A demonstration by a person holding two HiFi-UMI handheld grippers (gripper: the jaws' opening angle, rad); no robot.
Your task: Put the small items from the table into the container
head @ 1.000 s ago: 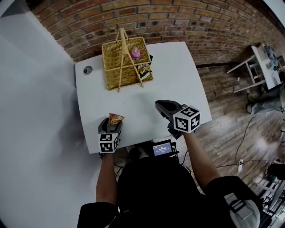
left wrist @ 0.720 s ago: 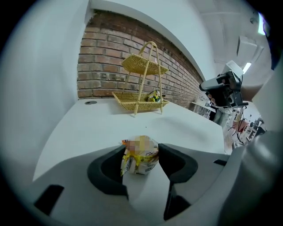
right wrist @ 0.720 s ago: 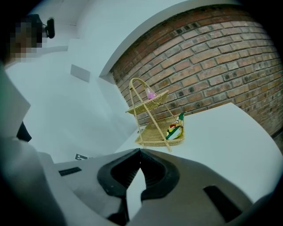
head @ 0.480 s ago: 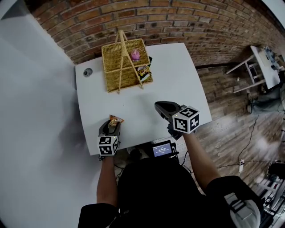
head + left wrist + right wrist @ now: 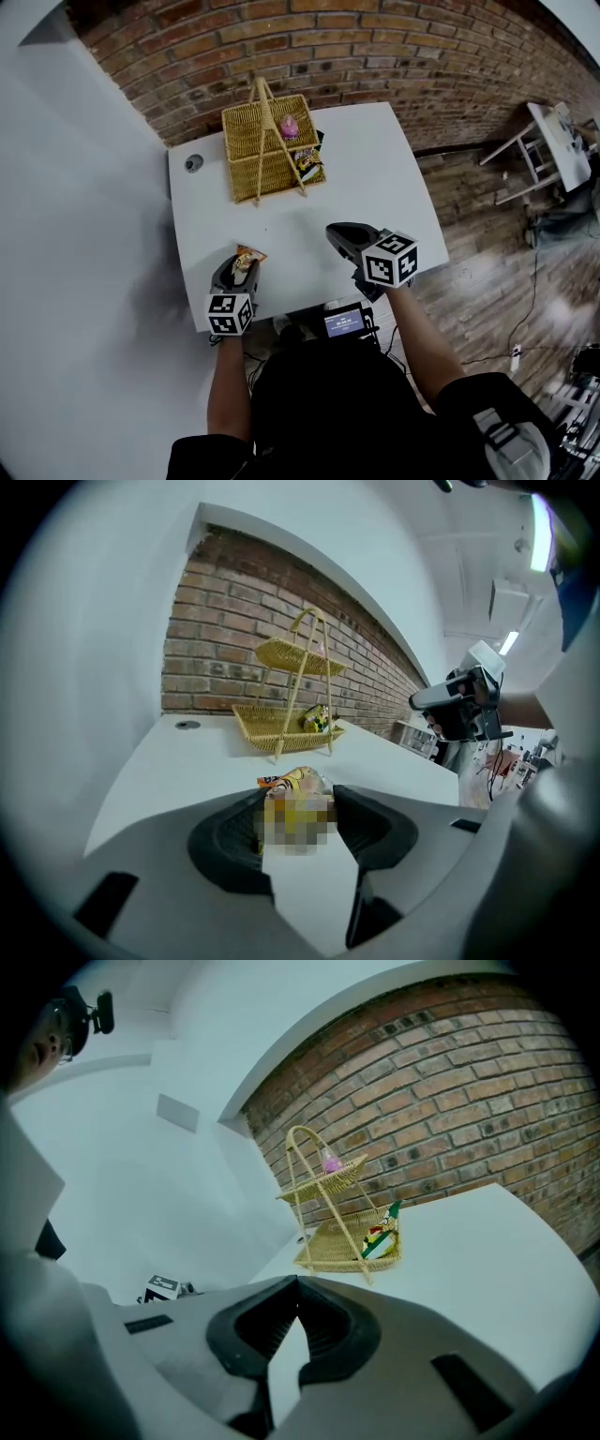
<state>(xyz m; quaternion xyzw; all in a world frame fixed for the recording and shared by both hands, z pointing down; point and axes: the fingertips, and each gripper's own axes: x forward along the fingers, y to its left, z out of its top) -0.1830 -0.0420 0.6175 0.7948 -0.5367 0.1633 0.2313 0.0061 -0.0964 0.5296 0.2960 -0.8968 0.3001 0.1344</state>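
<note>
A small orange and yellow snack packet [image 5: 248,255] is pinched between the jaws of my left gripper [image 5: 245,266] and hangs just above the white table [image 5: 375,178] near its front left edge. In the left gripper view the packet [image 5: 292,785] fills the gap between the pads. My right gripper [image 5: 338,232] rests over the table's front right, shut with nothing in it; its pads meet in the right gripper view [image 5: 296,1283]. The two-tier wicker basket [image 5: 246,187] stands at the far side and holds a pink item [image 5: 289,125] above and snack packets [image 5: 306,159] below.
A round cable hole [image 5: 194,163] sits at the table's far left corner. A brick wall [image 5: 375,47] runs behind the table. A small lit screen [image 5: 343,322] hangs just below the front edge. White tabletop lies between the grippers and the basket.
My left gripper's jaws closed round the snack packet and then rose a little with it. The right gripper has stayed put.
</note>
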